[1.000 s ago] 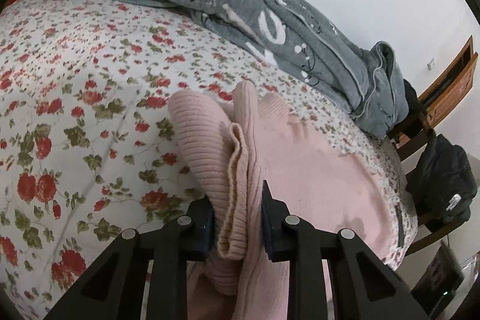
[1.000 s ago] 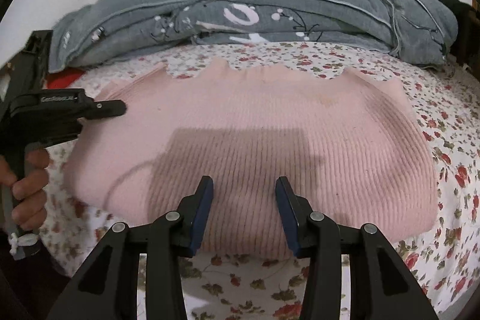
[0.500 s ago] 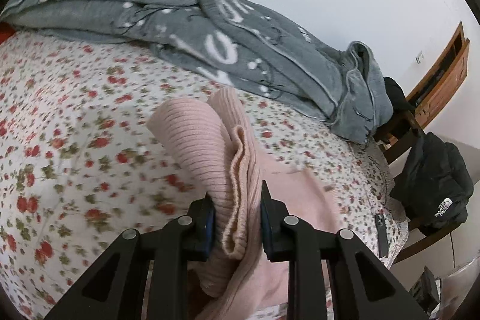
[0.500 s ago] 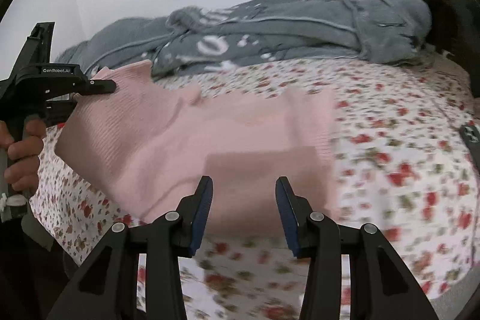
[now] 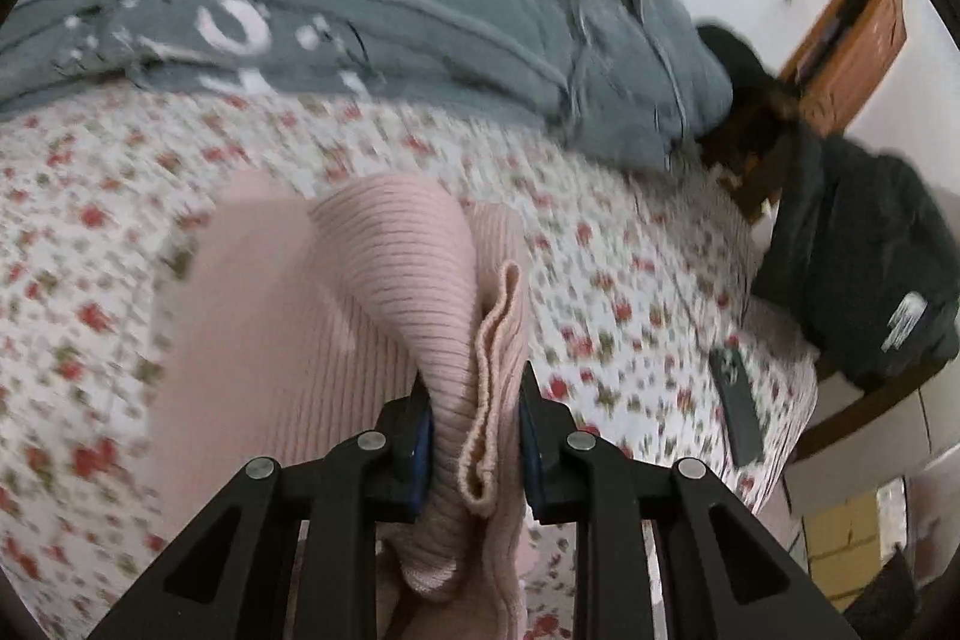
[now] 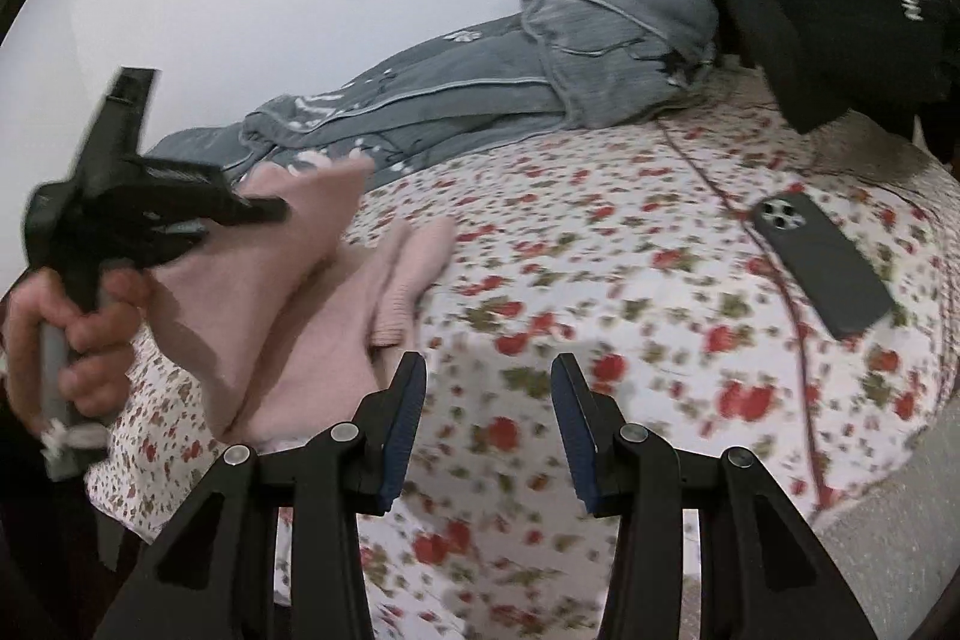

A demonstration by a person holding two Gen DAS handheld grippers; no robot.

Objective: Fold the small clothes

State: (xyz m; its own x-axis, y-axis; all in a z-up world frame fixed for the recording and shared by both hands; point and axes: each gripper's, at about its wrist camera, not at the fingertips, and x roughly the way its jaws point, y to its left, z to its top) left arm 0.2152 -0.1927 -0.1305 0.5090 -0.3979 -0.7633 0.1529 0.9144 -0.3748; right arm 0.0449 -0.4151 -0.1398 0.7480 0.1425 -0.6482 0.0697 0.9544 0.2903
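A pink ribbed knit sweater [image 5: 396,268] lies bunched on the floral bedsheet [image 5: 624,280]. My left gripper [image 5: 474,400] is shut on a thick fold of the sweater and holds it lifted off the bed. In the right wrist view the same left gripper [image 6: 264,211] is held at the left by a hand, with the sweater [image 6: 288,292] hanging from it. My right gripper [image 6: 486,400] is open and empty above the bare sheet [image 6: 600,292], to the right of the sweater.
A grey patterned duvet [image 5: 360,34] is heaped along the wall side of the bed. A dark phone [image 6: 822,262] lies on the sheet at the right, near a thin cable. A black jacket [image 5: 864,256] hangs on a chair by the bed's end.
My left gripper has lifted the sweater's fold and carried it across, crumpling the flat sweater. My right gripper has swung right, away from the sweater and over the bare sheet.
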